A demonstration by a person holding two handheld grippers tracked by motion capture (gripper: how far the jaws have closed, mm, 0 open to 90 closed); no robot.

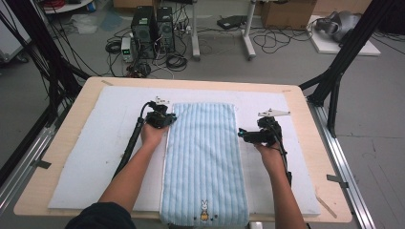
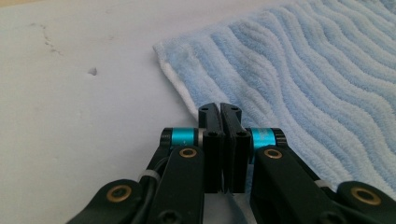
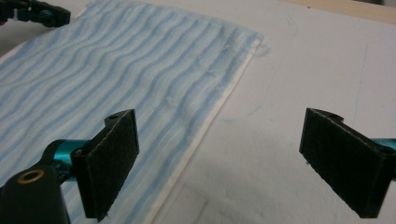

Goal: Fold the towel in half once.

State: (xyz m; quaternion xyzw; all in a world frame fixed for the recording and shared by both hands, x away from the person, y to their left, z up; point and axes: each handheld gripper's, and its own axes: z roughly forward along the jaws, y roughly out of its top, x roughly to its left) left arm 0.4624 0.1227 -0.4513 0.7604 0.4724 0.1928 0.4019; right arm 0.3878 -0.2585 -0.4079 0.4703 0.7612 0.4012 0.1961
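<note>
Along the middle of the bench [image 1: 305, 143] the blue striped towel [image 1: 203, 157] lies flat, its long axis running away from the person. At its far left corner the left gripper [image 2: 219, 109] is pinched closed on the towel's edge. The right gripper [image 3: 219, 154] stands wide apart just beside the towel's right edge, holding nothing, the edge lying between its jaws.

Grey floor [image 1: 286, 67]; computer towers [image 1: 153, 31]; tangled cables [image 1: 267, 40]
</note>
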